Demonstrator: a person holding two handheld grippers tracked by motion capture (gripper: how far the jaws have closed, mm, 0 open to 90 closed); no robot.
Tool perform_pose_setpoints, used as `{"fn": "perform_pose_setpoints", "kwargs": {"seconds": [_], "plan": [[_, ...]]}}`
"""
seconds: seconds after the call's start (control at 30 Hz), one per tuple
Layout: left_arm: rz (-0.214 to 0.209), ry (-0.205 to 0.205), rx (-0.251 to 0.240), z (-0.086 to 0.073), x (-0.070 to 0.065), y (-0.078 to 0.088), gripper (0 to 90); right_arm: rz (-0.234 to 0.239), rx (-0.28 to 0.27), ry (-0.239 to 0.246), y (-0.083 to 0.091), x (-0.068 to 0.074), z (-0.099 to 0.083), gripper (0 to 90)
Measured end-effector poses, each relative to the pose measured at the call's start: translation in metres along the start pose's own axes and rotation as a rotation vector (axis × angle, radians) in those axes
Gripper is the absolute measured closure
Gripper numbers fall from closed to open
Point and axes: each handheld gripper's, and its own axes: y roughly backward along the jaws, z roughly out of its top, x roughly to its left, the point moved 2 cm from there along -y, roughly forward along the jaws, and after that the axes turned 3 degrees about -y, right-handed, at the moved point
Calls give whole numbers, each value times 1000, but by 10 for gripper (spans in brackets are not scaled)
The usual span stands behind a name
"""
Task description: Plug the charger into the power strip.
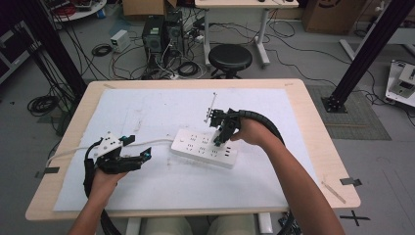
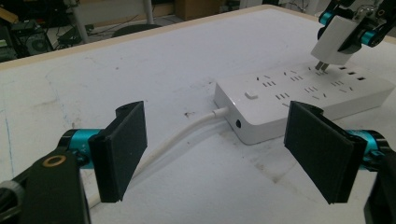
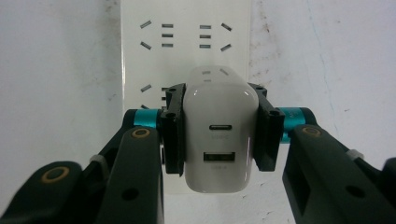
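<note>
small white plastic charger block (image 3: 218,135) squeezed between both black jaws of right gripper (image 3: 218,128), prongs just above sockets | long white plastic power strip (image 2: 303,95) flat on white table sheet (image 1: 161,181), right under charger | left gripper (image 2: 224,154) jaws wide apart, holding nothing, near strip's cord end

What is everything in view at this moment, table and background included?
power strip: 1, white, mid-table on the sheet
strip's cable: 1, white, trailing from the strip's end toward the table's left edge
charger: 1, white, two ports on its back, prongs just above the strip's sockets
sheet: 1, white, covering the tabletop
table: 1, light wood
stool: 1, black, behind the table
left gripper: 1, black, open, empty, left of the strip
right gripper: 1, black, shut on the charger
</note>
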Motion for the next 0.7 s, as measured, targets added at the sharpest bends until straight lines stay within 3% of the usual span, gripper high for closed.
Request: {"fn": "perform_pose_setpoints", "kwargs": {"seconds": [0.17, 0.7], "plan": [[1, -2, -4, 1, -1, 0, 213, 1, 42, 11, 0, 1, 5, 633], [-4, -1, -2, 2, -2, 1, 213, -15, 104, 50, -6, 6, 15, 635]]}}
